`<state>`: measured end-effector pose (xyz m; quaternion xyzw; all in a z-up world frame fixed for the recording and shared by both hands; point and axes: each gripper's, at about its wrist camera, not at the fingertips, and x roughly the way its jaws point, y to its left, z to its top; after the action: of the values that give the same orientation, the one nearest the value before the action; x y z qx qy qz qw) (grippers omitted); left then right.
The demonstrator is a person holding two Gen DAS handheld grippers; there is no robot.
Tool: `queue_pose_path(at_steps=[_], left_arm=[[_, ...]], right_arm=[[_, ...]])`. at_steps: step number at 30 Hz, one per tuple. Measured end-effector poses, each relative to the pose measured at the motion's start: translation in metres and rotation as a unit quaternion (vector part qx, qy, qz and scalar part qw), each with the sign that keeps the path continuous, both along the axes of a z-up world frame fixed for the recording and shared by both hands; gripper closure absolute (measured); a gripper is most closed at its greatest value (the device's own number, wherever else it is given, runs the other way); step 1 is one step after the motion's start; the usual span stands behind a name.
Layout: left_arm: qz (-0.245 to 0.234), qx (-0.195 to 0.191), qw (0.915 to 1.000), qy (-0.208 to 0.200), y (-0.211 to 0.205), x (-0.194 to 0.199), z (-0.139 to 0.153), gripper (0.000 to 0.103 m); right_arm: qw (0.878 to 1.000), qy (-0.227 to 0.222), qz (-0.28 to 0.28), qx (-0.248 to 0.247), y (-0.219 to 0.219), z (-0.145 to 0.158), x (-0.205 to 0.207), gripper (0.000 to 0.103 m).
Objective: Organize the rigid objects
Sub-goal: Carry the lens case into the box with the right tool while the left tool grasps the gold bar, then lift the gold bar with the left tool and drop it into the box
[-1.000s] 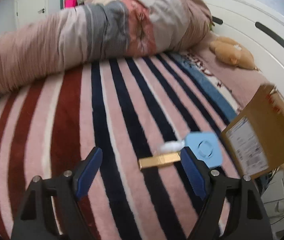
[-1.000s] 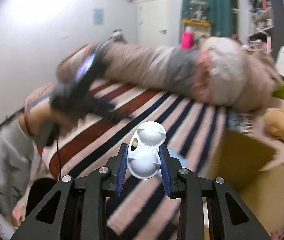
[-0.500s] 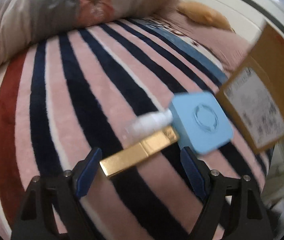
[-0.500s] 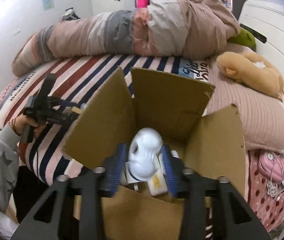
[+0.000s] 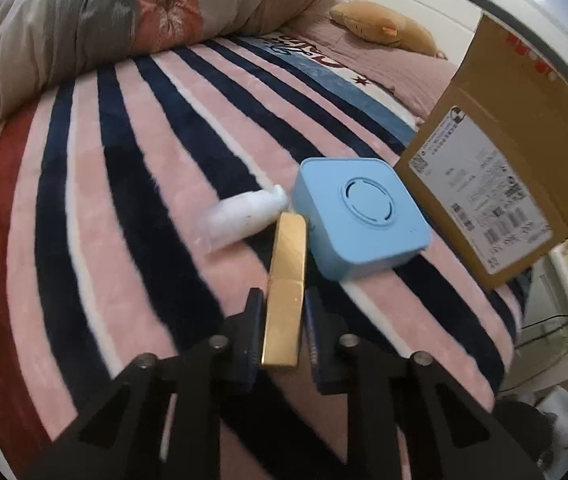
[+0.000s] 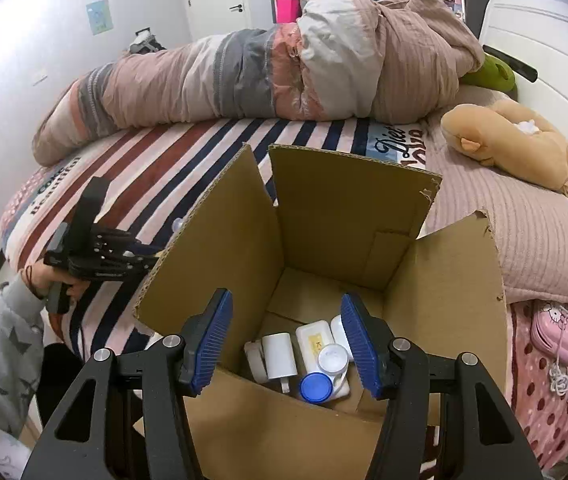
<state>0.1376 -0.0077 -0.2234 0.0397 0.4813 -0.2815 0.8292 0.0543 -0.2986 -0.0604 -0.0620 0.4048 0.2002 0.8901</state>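
Change since half a second ago: left gripper (image 5: 283,307) now clamped on gold bar (image 5: 286,286), lower centre; right gripper (image 6: 287,340) wide, white item gone, above cardboard box (image 6: 348,216).

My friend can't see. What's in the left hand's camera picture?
The left gripper is shut on a gold bar lying on a striped blanket. Just past it lie a blue square box and a small white bottle, with a cardboard box at the right.
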Motion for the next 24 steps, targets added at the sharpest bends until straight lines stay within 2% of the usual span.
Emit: queue_pose_path(at_steps=[3,9,15,17,20,22,23,24], left_arm=[[0.011,0.027,0.9994,-0.017,-0.009,0.003,-0.003,0.086],[0.043,0.037,0.9978,-0.034,-0.009,-0.003,-0.001,0.088],[0.063,0.032,0.9966,-0.041,0.007,-0.018,0.015,0.088],[0.074,0.03,0.9957,-0.048,0.016,-0.025,0.025,0.088],[0.095,0.037,0.993,-0.059,0.03,-0.03,0.043,0.088],[0.105,0.038,0.9915,-0.067,0.04,-0.033,0.058,0.088],[0.111,0.042,0.9899,-0.077,0.046,-0.036,0.07,0.088],[0.115,0.044,0.9889,-0.083,0.05,-0.037,0.079,0.088]], right_arm=[[1.0,0.0,-0.006,0.008,-0.002,0.001,-0.001,0.05],[0.999,-0.028,0.009,0.015,0.011,0.017,-0.012,0.05],[0.994,-0.065,0.07,0.049,0.058,0.042,-0.028,0.05],[0.991,-0.061,0.101,0.061,0.085,0.045,-0.031,0.05],[0.989,-0.035,0.133,0.059,0.125,0.034,-0.032,0.05],[0.989,-0.015,0.134,0.054,0.147,0.018,-0.032,0.049],[0.99,-0.005,0.13,0.057,0.156,0.008,-0.031,0.044],[0.99,0.004,0.125,0.063,0.163,-0.002,-0.03,0.034]])
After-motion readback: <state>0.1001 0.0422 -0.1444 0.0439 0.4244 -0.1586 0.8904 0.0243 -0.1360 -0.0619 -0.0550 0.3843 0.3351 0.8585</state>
